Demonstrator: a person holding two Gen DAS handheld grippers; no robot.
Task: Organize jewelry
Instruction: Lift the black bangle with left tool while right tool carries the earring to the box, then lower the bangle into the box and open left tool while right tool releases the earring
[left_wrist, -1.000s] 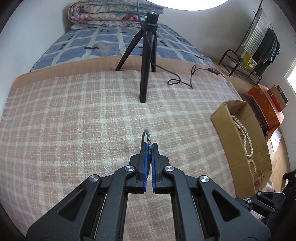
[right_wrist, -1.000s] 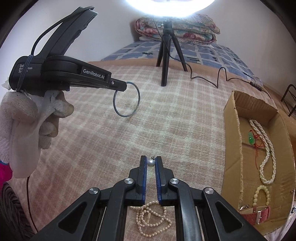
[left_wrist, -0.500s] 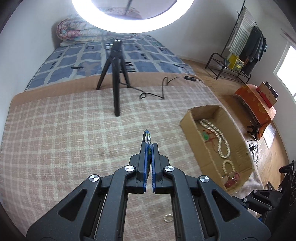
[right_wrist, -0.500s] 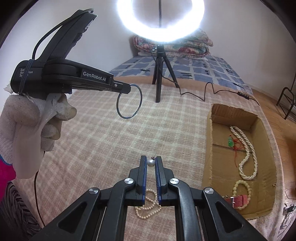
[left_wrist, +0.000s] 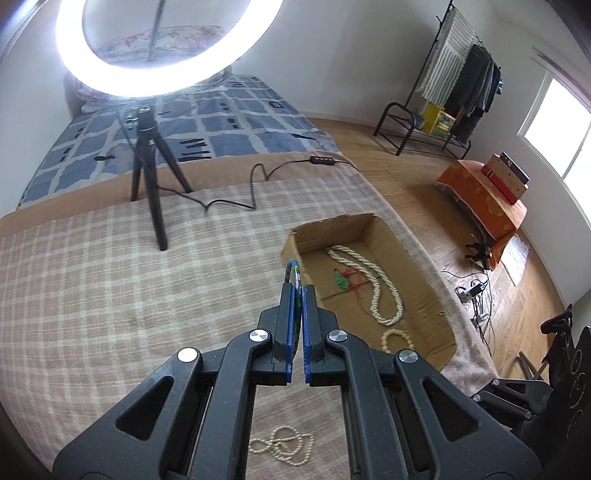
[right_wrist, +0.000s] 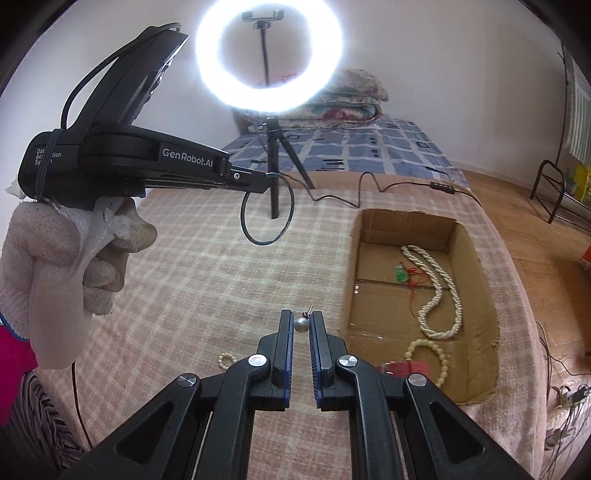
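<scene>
My left gripper (left_wrist: 298, 286) is shut on a thin dark blue bangle (left_wrist: 291, 269), held in the air just left of the cardboard box (left_wrist: 424, 317). From the right wrist view the same bangle (right_wrist: 267, 210) hangs from the left gripper (right_wrist: 264, 181). My right gripper (right_wrist: 302, 317) is shut on a silver pearl earring (right_wrist: 301, 324) above the bed. The box (right_wrist: 476, 258) holds a long pearl necklace (right_wrist: 439, 291), a green pendant on red cord (right_wrist: 400, 275), a bead bracelet (right_wrist: 424, 356) and a red item (right_wrist: 402, 369).
A ring light on a black tripod (left_wrist: 147, 173) stands on the checked blanket (left_wrist: 92, 288), its cable (left_wrist: 251, 184) trailing right. A pearl strand (left_wrist: 284, 448) lies on the blanket near me. A small bead ring (right_wrist: 226, 360) lies there too. The bed edge drops to wooden floor at the right.
Both grippers have risen and swung right toward the box, each still holding its piece. The ring light now shows fully, and the box sits closer to the left gripper's tips.
</scene>
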